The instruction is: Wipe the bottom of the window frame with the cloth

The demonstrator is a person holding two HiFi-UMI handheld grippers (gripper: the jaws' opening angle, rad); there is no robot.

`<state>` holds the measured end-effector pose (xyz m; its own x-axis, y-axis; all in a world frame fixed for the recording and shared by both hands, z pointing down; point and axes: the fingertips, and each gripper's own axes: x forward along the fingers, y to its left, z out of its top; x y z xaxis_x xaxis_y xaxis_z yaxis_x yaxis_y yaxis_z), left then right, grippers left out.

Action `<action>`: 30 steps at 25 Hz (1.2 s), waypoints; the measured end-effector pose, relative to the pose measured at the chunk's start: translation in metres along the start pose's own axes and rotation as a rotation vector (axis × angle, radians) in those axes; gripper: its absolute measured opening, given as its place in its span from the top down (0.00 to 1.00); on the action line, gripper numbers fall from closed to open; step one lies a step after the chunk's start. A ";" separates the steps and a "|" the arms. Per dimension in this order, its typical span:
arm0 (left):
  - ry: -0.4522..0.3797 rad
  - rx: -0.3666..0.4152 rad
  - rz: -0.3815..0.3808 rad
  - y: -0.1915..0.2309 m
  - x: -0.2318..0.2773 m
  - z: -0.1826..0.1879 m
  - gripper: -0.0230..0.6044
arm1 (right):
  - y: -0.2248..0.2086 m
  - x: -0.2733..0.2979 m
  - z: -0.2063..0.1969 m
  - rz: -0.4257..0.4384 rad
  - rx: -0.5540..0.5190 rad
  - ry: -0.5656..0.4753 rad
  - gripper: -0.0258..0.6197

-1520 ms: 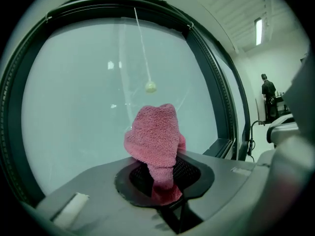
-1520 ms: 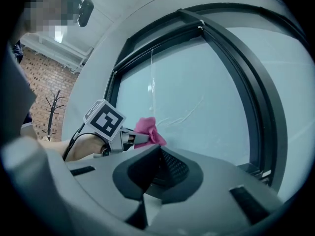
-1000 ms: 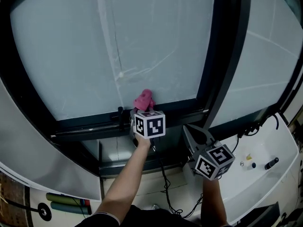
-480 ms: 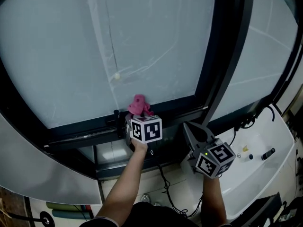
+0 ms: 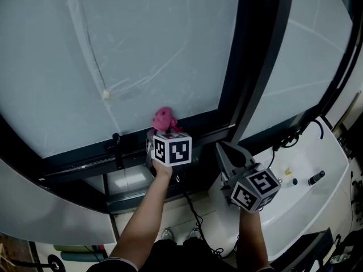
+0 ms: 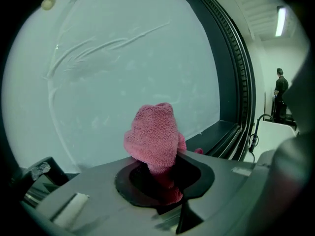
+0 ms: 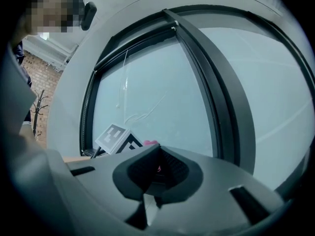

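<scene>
A pink cloth (image 5: 163, 119) rests against the dark bottom rail of the window frame (image 5: 79, 158), just under the glass. My left gripper (image 5: 161, 131) is shut on the cloth. In the left gripper view the cloth (image 6: 153, 135) bunches up out of the left gripper (image 6: 162, 175), with the pane behind it and the bottom rail (image 6: 221, 132) running off to the right. My right gripper (image 5: 223, 148) is held lower right of the cloth, clear of the frame, jaws together and empty. In the right gripper view, beyond the right gripper (image 7: 156, 170), I see the left gripper's marker cube (image 7: 116, 136) and a bit of the cloth (image 7: 150, 143).
A black latch (image 5: 117, 143) sits on the rail left of the cloth. A thick dark mullion (image 5: 255, 72) rises to the right. A white sill (image 5: 317, 208) at lower right carries a black cable (image 5: 290, 138) and small items. A person (image 6: 281, 86) stands far off.
The left gripper and cloth now sit further right of the latch along the bottom rail. The head view has swung, so the window appears shifted. The right gripper stays about where it was.
</scene>
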<state>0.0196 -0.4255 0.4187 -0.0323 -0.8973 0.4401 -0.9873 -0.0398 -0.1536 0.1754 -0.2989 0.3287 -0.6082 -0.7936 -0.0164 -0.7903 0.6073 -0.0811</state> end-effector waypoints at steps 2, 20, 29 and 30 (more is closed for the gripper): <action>0.007 0.010 -0.018 -0.018 0.005 0.006 0.84 | -0.014 -0.006 -0.001 -0.007 0.009 0.000 0.96; -0.019 0.130 -0.144 -0.167 0.043 0.052 0.84 | -0.128 -0.086 0.003 -0.195 0.035 -0.022 0.96; -0.013 0.173 -0.173 -0.188 0.046 0.057 0.84 | -0.135 -0.092 0.004 -0.205 0.033 -0.023 0.96; -0.012 0.177 -0.175 -0.188 0.046 0.057 0.84 | -0.135 -0.093 0.005 -0.204 0.032 -0.023 0.96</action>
<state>0.2130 -0.4842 0.4175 0.1394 -0.8751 0.4634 -0.9351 -0.2703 -0.2291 0.3389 -0.3077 0.3364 -0.4333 -0.9010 -0.0191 -0.8941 0.4325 -0.1164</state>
